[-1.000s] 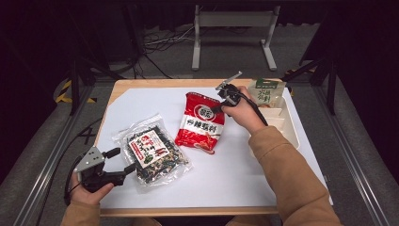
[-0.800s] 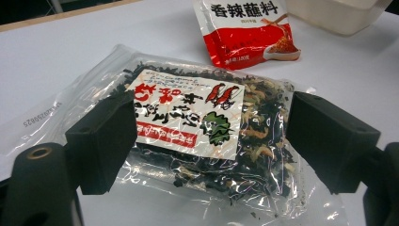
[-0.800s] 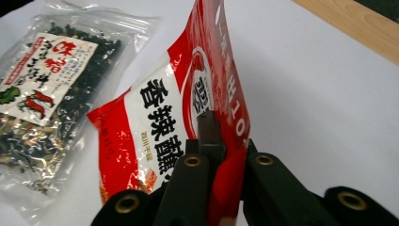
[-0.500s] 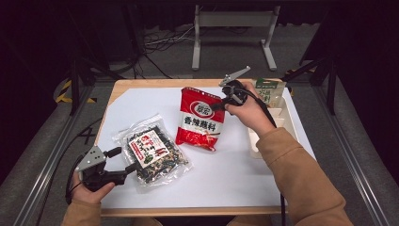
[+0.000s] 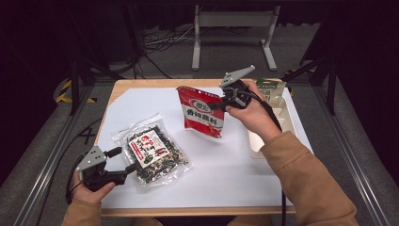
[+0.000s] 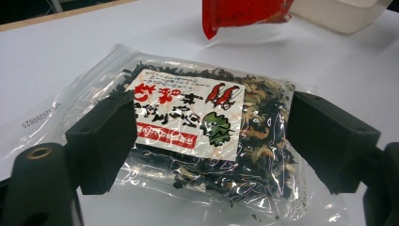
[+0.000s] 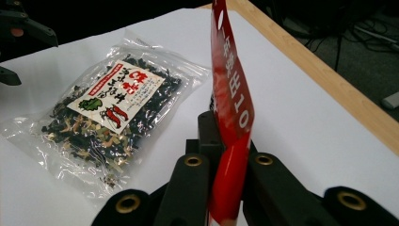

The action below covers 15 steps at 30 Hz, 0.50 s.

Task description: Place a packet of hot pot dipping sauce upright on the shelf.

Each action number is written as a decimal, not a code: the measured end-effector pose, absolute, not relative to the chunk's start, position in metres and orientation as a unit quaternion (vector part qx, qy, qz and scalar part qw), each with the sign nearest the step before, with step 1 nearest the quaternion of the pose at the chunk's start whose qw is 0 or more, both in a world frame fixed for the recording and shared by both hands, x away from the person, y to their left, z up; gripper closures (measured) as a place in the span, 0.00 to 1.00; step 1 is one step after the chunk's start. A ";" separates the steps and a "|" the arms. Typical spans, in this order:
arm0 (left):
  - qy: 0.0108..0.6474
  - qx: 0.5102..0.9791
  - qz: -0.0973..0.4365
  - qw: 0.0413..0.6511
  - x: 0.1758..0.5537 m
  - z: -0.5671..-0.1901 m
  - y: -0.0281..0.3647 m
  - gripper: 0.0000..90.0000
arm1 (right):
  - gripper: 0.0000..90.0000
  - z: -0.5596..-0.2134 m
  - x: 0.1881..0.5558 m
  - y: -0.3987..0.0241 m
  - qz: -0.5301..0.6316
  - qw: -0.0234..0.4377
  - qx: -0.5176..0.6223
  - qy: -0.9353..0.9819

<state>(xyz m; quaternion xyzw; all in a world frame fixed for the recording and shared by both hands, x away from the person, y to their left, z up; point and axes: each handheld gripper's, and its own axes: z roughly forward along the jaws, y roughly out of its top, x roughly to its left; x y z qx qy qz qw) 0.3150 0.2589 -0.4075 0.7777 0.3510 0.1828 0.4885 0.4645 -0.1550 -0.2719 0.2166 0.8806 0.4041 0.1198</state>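
We read "10" in white on the red packet's edge, and white Chinese characters on its front, too small to make out. Along the clear seaweed bag's margin runs a printed code, mirrored, unreadable; its white label carries red script.

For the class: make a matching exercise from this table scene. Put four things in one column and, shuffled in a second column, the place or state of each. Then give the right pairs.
Things
1. red snack pouch
2. clear seaweed packet
3. left gripper
4. cream tray

States
A. jaws open, either side of a packet
B. lying flat on the white table cover
C. pinched at its edge, lifted off the table
D. standing at the table's right edge

Pairs: 1-C, 2-B, 3-A, 4-D
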 end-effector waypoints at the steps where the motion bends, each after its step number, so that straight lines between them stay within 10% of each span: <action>1: 0.351 0.778 0.183 0.488 0.315 -0.407 0.259 0.20 | 0.99 -0.270 0.463 -0.156 0.405 0.123 0.215 0.880; 15: 0.347 0.782 0.183 0.484 0.316 -0.408 0.256 0.20 | 0.99 -0.246 0.444 -0.173 0.422 0.144 0.197 0.873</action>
